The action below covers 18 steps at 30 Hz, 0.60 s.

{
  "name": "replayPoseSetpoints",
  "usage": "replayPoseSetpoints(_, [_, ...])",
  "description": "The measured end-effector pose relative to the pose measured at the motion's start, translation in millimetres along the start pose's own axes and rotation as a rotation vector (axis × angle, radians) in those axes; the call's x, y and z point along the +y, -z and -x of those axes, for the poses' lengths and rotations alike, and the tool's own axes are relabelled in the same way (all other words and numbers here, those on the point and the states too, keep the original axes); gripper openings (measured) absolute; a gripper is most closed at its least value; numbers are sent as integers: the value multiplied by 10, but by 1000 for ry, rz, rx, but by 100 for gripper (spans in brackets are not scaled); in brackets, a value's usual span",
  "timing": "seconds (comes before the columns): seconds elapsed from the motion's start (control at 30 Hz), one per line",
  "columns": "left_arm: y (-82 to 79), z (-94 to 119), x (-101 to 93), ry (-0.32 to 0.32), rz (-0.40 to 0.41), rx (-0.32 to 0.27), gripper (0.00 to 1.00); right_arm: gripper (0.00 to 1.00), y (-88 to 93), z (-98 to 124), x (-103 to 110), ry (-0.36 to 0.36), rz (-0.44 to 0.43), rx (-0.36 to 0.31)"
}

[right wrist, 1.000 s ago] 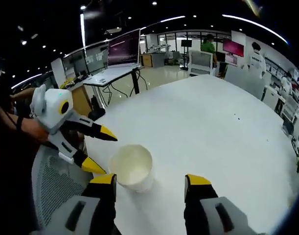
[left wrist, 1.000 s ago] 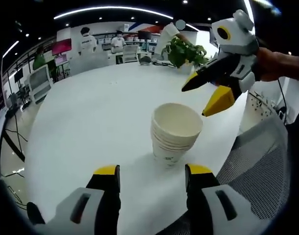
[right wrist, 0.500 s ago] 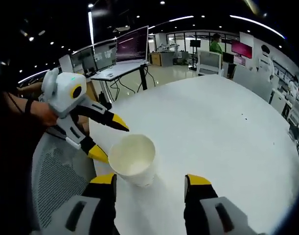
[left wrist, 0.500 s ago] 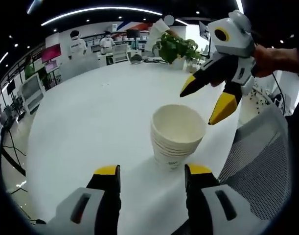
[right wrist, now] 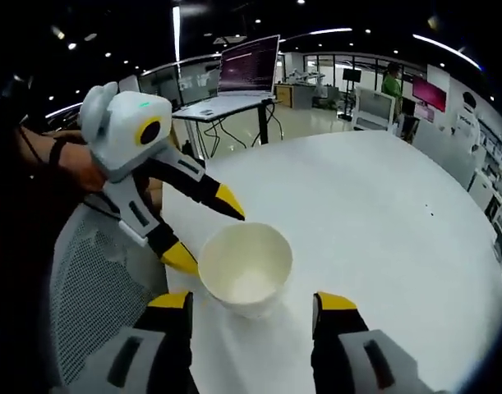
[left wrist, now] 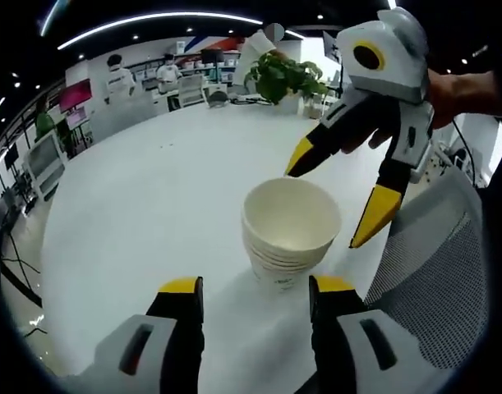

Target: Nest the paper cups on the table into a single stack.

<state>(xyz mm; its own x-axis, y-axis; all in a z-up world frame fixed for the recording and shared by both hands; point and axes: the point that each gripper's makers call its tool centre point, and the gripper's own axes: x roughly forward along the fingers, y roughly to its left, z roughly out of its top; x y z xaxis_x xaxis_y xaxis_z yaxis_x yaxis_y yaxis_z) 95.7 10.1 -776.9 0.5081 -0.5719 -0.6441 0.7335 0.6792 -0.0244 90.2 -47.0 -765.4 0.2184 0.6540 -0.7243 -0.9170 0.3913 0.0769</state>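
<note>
Left gripper view: left gripper [left wrist: 255, 289] at bottom, jaws spread, nothing between them, yellow tips either side of the near base of the cup stack [left wrist: 290, 231] but not touching it. Stack stands upright on the white table [left wrist: 152, 189], near its near-right edge; several rims show nested one in another, a small dark print low on the outer cup. Right gripper [left wrist: 331, 197] comes in from upper right, held by a hand [left wrist: 460, 90], jaws released wide: one yellow tip just beyond the far rim of the stack, the other to the right of it, beside the cup wall. Can't tell if either tip touches the paper. Grey mesh chair back [left wrist: 435, 287] at right, just off the table edge. Potted plant [left wrist: 279, 75] on the far side of the table; people in white stand further back.

Right gripper view: left gripper [right wrist: 203, 230] enters from the left, jaws apart, upper tip near the far-left rim of the same stack [right wrist: 246, 268], lower tip close to its left wall; contact unclear. Same mesh chair back [right wrist: 90, 304] at lower left. Stack sits between and just beyond the right gripper's [right wrist: 252, 301] own open jaws, empty inside, near the table's [right wrist: 374, 205] near-left edge. Desk with a monitor [right wrist: 249, 64] beyond the table at far left.
</note>
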Motion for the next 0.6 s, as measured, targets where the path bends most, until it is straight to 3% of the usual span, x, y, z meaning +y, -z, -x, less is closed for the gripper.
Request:
replayPoseSetpoints(0.13, [0, -35, 47, 7, -32, 8, 50, 58, 52, -43, -6, 7, 45, 34])
replayPoseSetpoints(0.47, [-67, -108, -96, 50, -116, 27, 48, 58, -10, -177, 66, -12, 78, 39])
replayPoseSetpoints(0.53, [-103, -116, -139, 69, -126, 25, 42, 52, -54, -206, 95, -18, 89, 32])
replayPoseSetpoints(0.57, [-89, -119, -208, 107, -156, 44, 37, 52, -100, -227, 96, -13, 91, 18])
replayPoseSetpoints(0.6, [-102, -134, -211, 102, -173, 39, 32, 53, -107, -239, 94, -14, 97, 22])
